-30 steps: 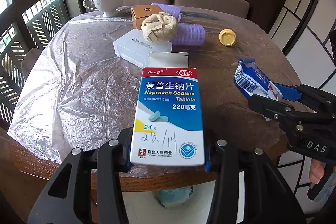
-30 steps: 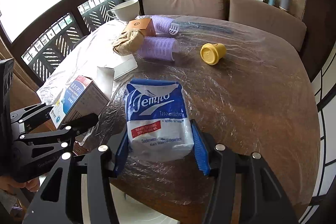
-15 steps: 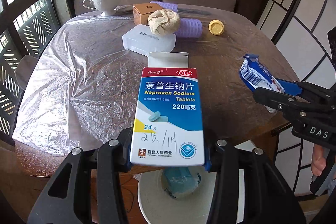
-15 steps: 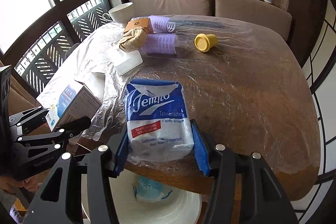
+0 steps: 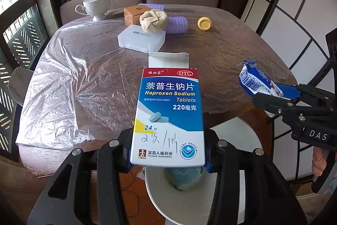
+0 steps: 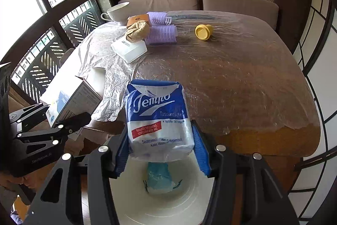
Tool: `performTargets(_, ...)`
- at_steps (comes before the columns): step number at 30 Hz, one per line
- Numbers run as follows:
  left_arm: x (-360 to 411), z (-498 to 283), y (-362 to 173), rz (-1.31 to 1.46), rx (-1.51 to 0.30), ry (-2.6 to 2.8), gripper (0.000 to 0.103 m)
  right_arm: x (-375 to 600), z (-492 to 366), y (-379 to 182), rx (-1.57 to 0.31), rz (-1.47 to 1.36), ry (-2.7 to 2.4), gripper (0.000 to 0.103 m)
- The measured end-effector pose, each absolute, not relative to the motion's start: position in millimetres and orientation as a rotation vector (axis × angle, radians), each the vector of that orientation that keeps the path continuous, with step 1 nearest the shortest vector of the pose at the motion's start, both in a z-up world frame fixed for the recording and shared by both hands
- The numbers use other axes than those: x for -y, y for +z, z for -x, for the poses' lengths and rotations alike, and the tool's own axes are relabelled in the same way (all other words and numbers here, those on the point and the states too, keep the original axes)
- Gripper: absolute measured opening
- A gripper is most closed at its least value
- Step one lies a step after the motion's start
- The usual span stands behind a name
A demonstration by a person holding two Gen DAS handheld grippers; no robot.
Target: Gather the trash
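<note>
My left gripper is shut on a blue and white Naproxen medicine box with its top flap open. My right gripper is shut on a blue and white Tempo tissue pack. Both are held past the near edge of the table, above a white bin on the floor. A blue crumpled mask lies inside the bin. The bin also shows in the left wrist view, and the right gripper with the tissue pack shows at that view's right side.
The wooden table is covered with clear plastic film. On its far part stand a white cup, a brown box, a crumpled paper ball, a clear plastic case, purple rollers and a yellow cap.
Both grippers have pulled back from the table toward its near edge with their items held. The white bin below has come into view under them.
</note>
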State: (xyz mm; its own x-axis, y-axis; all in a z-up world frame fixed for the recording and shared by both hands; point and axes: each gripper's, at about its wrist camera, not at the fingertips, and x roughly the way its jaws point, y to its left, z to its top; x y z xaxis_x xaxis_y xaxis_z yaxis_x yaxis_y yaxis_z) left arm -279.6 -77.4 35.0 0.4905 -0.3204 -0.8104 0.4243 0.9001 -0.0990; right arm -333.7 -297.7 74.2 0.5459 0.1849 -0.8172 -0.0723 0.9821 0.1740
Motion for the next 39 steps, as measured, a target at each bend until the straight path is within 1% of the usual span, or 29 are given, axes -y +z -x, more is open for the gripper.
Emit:
performTargets(7,78,300,38,-0.124,-0.941,-0.437,0.048,296,348,75,-0.987,-0.099,0.209,0.052)
performTargets(15,90,325,28,-0.122,-0.994,-0.399,0.048,303,373,72,-1.002,-0.076,0.263,0.052)
performTargets(24,96,348,10,-0.135,-1.043,-0.374,0.048,312,400,51,-1.061,-0.083,0.288,0.052)
performTargets(39,101,359,-26,-0.167,-1.134,-0.366,0.048,321,418,11,-1.164,-0.116,0.265,0.052)
